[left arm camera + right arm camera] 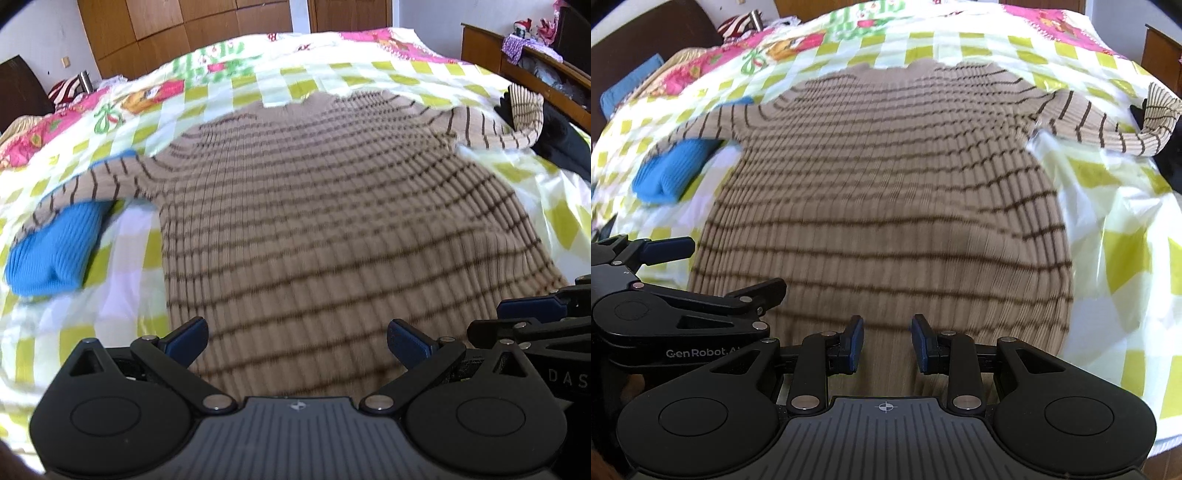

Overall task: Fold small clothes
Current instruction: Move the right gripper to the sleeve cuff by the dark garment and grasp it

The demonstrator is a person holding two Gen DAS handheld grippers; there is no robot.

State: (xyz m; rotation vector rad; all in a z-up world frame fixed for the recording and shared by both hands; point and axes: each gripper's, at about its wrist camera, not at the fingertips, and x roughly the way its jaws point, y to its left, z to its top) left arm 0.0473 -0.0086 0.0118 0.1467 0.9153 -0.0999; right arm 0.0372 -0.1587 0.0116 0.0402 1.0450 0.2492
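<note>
A tan ribbed sweater with thin dark stripes (332,206) (886,192) lies flat on the bed, neck at the far end and both sleeves spread sideways. Its left sleeve (92,181) rests over a blue knit garment (51,251) (668,173). The right sleeve (1108,125) ends folded back at the cuff against a black garment (1171,158). My left gripper (297,343) hangs wide open above the hem's left part. My right gripper (888,343) hovers over the hem with its pads apart and nothing between them. The picture is blurred by motion.
The bed carries a green-and-white checked quilt (295,81) with pink floral patches. Wooden wardrobes (184,29) stand beyond the bed. A wooden shelf with clutter (535,55) is at the right, a dark headboard (646,33) at the left.
</note>
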